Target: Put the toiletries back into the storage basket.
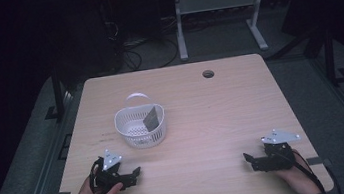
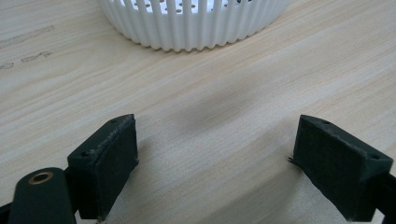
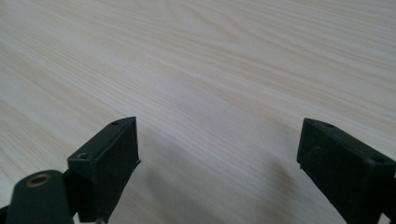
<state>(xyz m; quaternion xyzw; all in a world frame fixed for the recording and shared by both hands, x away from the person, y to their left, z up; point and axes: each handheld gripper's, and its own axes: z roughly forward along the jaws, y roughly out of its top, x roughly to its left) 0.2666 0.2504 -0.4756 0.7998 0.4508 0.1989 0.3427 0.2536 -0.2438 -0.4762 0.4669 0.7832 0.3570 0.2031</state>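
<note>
Left gripper view: fingers (image 2: pixel 105 158) wide apart, nothing between them, low over bare surface (image 2: pixel 219 107).
Right gripper view: fingers (image 3: pixel 107 156) also wide apart and empty, over plain wood.
Grippers: left gripper (image 1: pixel 131 175) and right gripper (image 1: pixel 253 160) rest near the front edge, likely waiting.
Basket (image 1: pixel 141 126): white, just beyond the left gripper, holding a dark card (image 1: pixel 151 118) that leans on its wall.
</note>
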